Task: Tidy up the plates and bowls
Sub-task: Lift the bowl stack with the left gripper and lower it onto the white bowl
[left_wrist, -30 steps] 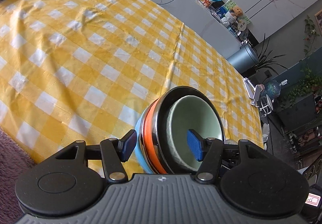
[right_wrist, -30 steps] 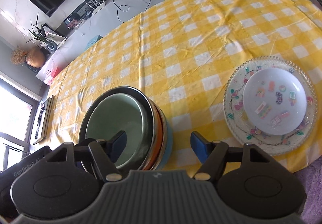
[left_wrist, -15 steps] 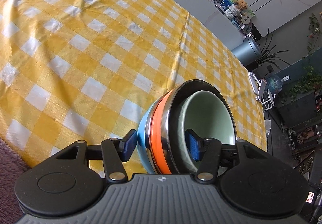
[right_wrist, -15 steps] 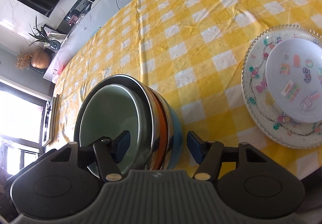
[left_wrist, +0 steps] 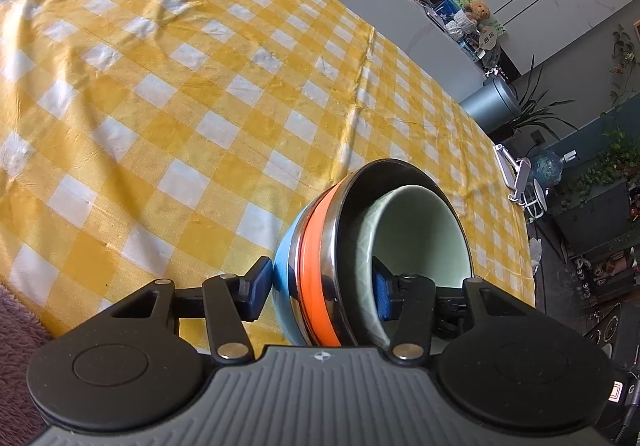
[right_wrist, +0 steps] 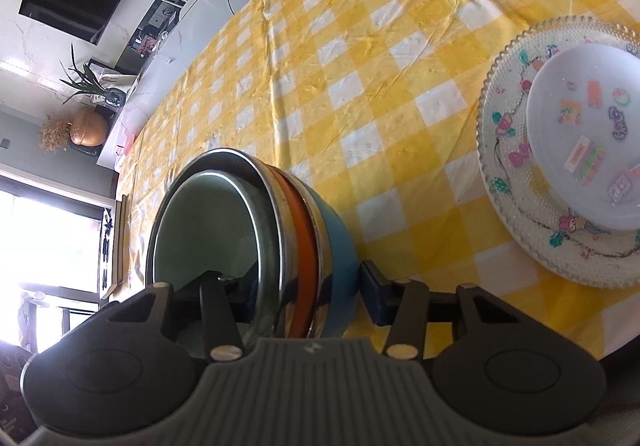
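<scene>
steel bowl [left_wrist: 340,205]: shiny metal
green bowl [left_wrist: 420,230]: glossy glaze
tablecloth [left_wrist: 200,85]: woven, matt, kinda wrinkly
big plate [right_wrist: 516,205]: bumpy clear glass

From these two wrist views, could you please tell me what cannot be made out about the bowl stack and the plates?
- Bowl stack, left wrist: its lower part is hidden by the left gripper body.
- Right gripper, right wrist: the inner finger is behind the stack's rim, so pad contact cannot be judged.
- Large patterned plate, right wrist: cut off by the right edge.
- Small white plate: it hides the large plate's centre.
</scene>
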Demonstrator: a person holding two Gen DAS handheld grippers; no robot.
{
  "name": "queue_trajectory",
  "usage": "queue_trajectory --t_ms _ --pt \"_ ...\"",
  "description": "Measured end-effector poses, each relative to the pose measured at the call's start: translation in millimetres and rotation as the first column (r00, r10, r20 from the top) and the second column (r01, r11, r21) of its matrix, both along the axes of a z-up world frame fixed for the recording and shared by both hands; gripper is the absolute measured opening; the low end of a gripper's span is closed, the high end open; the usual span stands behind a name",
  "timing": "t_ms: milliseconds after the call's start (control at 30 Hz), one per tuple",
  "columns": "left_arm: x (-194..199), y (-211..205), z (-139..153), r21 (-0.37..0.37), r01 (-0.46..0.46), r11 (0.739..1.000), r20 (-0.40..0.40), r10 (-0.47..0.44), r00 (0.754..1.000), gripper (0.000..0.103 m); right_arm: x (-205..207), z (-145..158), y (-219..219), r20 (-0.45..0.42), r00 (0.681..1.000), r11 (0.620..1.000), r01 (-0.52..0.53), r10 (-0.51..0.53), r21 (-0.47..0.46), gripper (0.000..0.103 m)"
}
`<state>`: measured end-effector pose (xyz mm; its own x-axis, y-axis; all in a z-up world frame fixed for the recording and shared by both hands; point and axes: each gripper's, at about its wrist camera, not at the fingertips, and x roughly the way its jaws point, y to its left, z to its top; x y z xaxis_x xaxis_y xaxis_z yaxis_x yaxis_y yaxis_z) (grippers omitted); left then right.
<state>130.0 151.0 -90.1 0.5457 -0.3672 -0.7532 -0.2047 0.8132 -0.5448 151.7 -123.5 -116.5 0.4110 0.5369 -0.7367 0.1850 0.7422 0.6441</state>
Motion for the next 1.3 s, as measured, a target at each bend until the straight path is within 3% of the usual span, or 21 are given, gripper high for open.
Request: queue_trajectory --t_ms 433,833,1300 --pt "-5.2 -30.0 19.0 0.045 0.036 0.998 0.056 -0.038 0.998 0.057 -7.5 10.2 -31.3 0.045 0.999 0.999 0.024 -0.026 0.043 0.044" --pt "-2.9 -106.3 44.9 0.046 0.165 0.985 0.116 -0.169 0.979 0.056 -33.0 42.0 -114.3 0.138 0.985 0.994 0.096 -0.103 0.057 0.044" --pt "16.2 -181.2 33.5 0.041 0.274 0.961 0.092 -0.277 0.957 0.055 -47.5 35.6 -195.9 0.136 0.963 0.972 0.227 -0.233 0.064 0.044"
